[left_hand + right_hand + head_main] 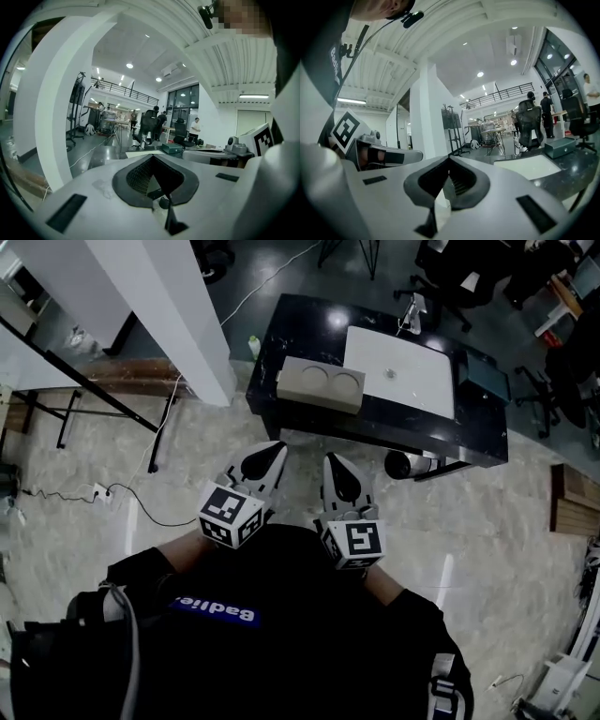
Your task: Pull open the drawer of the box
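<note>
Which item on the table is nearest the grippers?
The grey box with two round recesses, at the table's near edge; the white board and teal case sit farther.

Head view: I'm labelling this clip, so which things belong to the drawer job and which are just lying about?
Job: grey box on the black table; left gripper and right gripper, both shut.
Lying about: white board, green case, small bottle, office chair.

A black table stands on a pale marbled floor. On it lie a white board and, at its right end, a teal case. A white pillar rises just left of the table. Black office chairs crowd behind it. A power strip lies on the floor at the left.
</note>
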The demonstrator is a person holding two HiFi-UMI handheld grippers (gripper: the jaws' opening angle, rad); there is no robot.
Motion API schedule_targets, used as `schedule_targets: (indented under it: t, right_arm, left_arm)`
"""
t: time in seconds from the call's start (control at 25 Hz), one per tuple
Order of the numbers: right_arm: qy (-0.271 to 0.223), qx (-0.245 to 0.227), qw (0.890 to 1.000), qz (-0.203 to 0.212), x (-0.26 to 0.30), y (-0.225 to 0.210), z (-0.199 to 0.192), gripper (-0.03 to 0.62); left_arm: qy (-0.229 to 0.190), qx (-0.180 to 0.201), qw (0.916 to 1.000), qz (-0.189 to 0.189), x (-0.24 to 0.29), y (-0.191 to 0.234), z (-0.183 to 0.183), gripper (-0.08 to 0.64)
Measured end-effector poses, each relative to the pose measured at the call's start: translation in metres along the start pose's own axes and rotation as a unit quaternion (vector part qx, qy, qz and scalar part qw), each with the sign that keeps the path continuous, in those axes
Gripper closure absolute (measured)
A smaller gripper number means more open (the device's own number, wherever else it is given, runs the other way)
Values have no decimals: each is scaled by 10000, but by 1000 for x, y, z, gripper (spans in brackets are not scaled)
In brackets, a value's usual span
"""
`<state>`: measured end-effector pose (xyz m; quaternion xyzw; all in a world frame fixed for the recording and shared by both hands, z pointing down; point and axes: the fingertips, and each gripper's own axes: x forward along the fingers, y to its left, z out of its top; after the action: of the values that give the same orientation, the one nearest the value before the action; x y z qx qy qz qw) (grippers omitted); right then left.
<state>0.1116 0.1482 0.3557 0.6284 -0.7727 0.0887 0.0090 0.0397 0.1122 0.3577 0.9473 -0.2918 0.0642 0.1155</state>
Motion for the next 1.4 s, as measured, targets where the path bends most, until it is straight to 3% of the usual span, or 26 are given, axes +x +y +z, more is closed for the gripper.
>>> schedule_targets:
  t: [0.32,0.68,1.0,1.4]
  right_arm:
    - [13,123,9994,317,-4,-26,-2,592]
    - [102,67,9991,416,23,-33,-5,592]
    - [360,-187,9989,-222,82,-56,11,592]
    - [760,-272,9918,-987,192,-69,15,592]
  left_arm:
    - [122,111,9994,316,16,-21,-3,560]
    - [186,-80,9987,477,31,5,-6,560]
    - [129,-337,9993,91,78,63,4,560]
    - [623,-859,9930,-524,139,179,-1,560]
